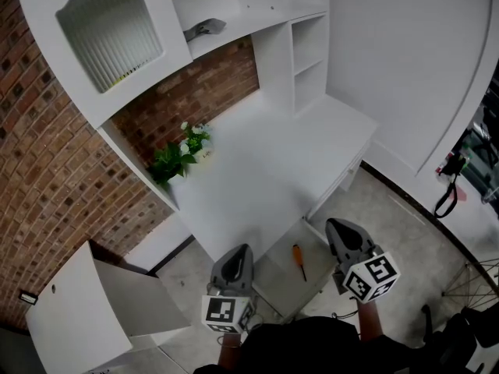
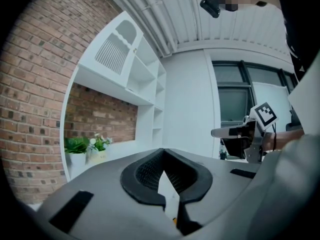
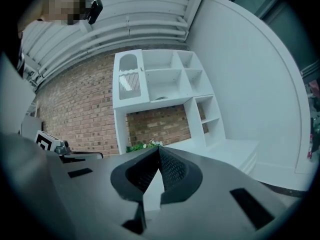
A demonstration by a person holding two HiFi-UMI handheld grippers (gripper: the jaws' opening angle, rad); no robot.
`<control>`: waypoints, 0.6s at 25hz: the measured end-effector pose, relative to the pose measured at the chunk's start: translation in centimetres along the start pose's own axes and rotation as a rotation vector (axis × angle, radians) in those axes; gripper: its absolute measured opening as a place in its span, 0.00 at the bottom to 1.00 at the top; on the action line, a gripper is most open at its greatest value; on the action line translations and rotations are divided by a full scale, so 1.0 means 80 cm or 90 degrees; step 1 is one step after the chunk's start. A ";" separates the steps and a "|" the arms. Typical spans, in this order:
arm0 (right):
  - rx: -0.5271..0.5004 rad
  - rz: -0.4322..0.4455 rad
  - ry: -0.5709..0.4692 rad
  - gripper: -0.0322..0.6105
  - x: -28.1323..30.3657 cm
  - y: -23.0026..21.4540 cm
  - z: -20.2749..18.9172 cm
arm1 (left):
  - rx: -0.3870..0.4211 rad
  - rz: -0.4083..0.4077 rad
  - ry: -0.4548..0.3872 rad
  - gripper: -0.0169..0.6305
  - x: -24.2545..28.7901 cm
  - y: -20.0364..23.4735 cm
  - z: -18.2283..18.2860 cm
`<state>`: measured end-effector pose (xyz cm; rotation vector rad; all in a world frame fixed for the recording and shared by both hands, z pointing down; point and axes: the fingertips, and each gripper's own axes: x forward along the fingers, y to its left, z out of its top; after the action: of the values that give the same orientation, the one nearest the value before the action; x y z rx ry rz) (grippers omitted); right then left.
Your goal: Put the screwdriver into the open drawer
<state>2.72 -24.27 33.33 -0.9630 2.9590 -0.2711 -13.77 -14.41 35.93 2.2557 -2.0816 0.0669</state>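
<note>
Down at far left I've got a white cabinet door (image 1: 78, 302) hanging open against the brick, and further up a small potted plant (image 1: 175, 158) sitting on the desk (image 1: 257, 154) under the shelves. Coming across now to my left gripper (image 1: 243, 249): it's clenched, tips meeting, nothing between them, and it's held level just beside the left edge of the open drawer (image 1: 277, 283). And there's the screwdriver (image 1: 299, 262), orange handle, lying flat in that drawer and free of both tongs, so I reckon the placing is done. Over to my right gripper (image 3: 159, 148): also clenched tight and empty, just right of the drawer and pointing out over the desk.

What worries me from here is the drawer. It's pulled right out between my two tools and close in front of the person carrying them, so a careless swing of either gripper could knock it. That handle looks round, so I'd expect a jolt to set the screwdriver rolling. If I push the drawer shut, the shaft could ride up and catch on the desk's front edge
</note>
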 end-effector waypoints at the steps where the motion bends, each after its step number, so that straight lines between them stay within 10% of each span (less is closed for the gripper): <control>1: -0.002 -0.003 -0.002 0.07 -0.001 -0.002 0.001 | 0.000 0.003 -0.002 0.04 -0.001 0.001 0.002; 15: -0.010 -0.011 -0.013 0.07 -0.006 -0.012 0.000 | 0.001 0.034 -0.012 0.04 -0.003 0.008 0.008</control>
<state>3.66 -24.75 33.46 -0.9864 2.9400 -0.2377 -14.46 -14.24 35.30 2.2092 -2.1517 0.0504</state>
